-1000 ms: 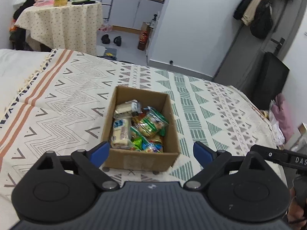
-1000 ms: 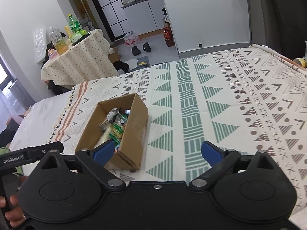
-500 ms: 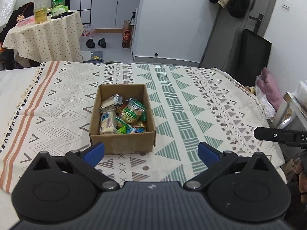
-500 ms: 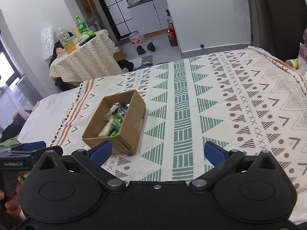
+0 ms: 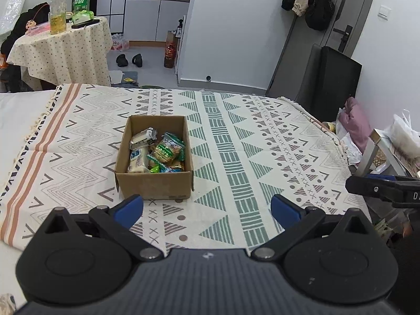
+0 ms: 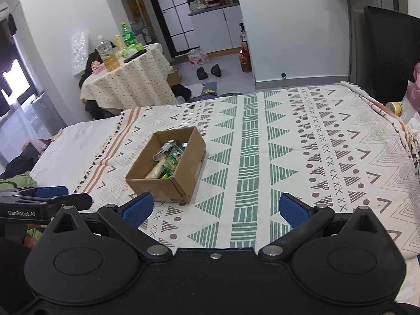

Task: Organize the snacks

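Snack box ahead of both grippers, fingers spread wide and empty.

Seen from the left gripper (image 5: 207, 208): brown corrugated cardboard box (image 5: 155, 183), rectangular and open-topped, just beyond the left blue fingertip (image 5: 130, 208), resting on a woven patterned cloth (image 5: 244, 162) of green triangles and stripes. Seen from the right gripper (image 6: 215, 208): same box (image 6: 183, 176) ahead and left of centre, its near corner close to the left ribbed blue pad (image 6: 139, 207), not touching. Inside, crinkly snack packets (image 5: 157, 153) piled loosely, glossy green and pale wrappers. Nothing held between either pair of fingers.
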Action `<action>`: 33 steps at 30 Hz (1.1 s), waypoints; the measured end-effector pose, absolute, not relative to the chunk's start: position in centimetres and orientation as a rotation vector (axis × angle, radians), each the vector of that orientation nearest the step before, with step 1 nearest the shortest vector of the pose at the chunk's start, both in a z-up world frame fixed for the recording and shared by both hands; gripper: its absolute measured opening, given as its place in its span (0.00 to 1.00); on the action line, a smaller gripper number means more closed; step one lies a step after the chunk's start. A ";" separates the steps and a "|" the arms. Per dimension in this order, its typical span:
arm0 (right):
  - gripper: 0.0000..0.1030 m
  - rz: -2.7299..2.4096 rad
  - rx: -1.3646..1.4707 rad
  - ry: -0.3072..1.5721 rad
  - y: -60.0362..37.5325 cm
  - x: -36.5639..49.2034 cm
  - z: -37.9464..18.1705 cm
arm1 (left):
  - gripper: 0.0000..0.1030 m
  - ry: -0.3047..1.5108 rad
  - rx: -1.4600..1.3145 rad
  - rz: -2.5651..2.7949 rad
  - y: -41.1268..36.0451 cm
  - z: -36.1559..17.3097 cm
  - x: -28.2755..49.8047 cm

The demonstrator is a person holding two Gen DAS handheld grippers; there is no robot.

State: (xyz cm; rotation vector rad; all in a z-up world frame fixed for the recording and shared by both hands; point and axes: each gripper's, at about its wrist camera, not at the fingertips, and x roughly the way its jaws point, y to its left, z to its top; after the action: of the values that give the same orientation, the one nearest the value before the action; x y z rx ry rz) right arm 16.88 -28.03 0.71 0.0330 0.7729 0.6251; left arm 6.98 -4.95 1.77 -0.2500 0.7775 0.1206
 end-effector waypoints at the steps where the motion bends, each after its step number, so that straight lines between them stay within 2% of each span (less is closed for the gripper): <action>1: 1.00 0.629 0.031 0.772 -28.1 16.7 0.9 | 1.00 0.776 -0.250 0.120 -5.2 1.9 6.8; 14: 1.00 0.649 0.000 0.741 -28.3 14.3 2.1 | 1.00 0.738 -0.182 0.162 -7.1 3.4 4.6; 33: 1.00 0.654 0.010 0.750 -28.0 14.1 2.2 | 1.00 0.742 -0.214 0.151 -6.5 2.7 4.4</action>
State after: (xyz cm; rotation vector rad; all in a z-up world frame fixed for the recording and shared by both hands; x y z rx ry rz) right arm 14.05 -27.97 2.24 0.0097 0.7499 0.6540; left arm 4.35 -6.50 2.74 -0.2143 0.7416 0.1506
